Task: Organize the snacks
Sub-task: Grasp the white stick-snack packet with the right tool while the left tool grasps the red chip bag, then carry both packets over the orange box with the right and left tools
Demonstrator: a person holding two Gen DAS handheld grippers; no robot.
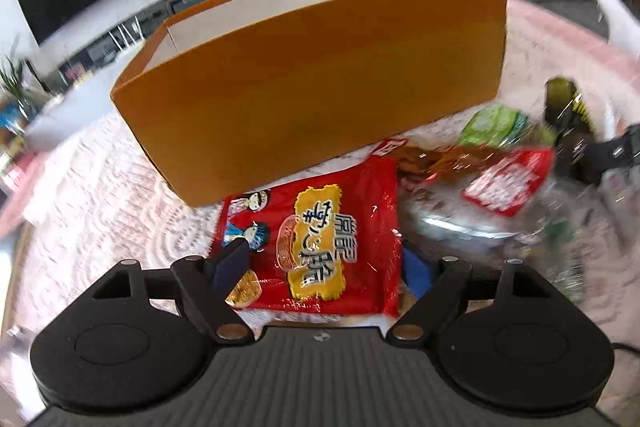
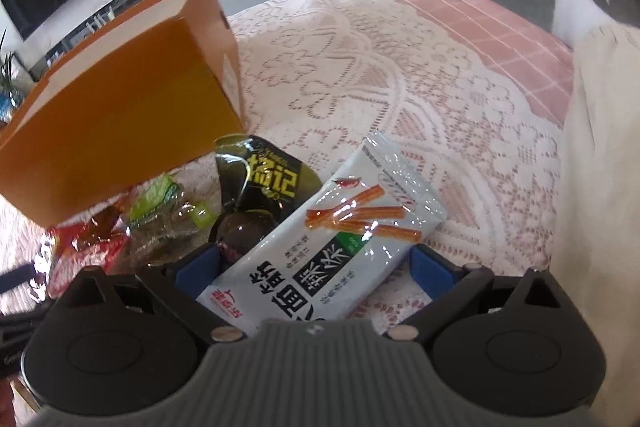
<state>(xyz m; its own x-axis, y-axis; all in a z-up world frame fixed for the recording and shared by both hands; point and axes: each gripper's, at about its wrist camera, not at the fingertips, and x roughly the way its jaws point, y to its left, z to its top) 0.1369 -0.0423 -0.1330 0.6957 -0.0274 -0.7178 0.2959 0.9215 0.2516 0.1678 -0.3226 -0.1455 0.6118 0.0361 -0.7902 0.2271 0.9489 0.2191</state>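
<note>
Left gripper [image 1: 320,261]: held spread apart, a red snack packet [image 1: 316,239] being straddled.
Right gripper [image 2: 304,265]: held apart around a pale blue-grey snack packet [image 2: 320,247].

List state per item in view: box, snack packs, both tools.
orange box: open-topped, upright on the lace cloth, inside not visible.
red snack pack: sealed, flat, between the open fingers of the left tool; grip not confirmed.
pale blue snack pack: sealed, lying flat between the open fingers of the right tool.
dark green pack: crumpled, beside the box.
mixed packs: loose heap, blurred.
</note>
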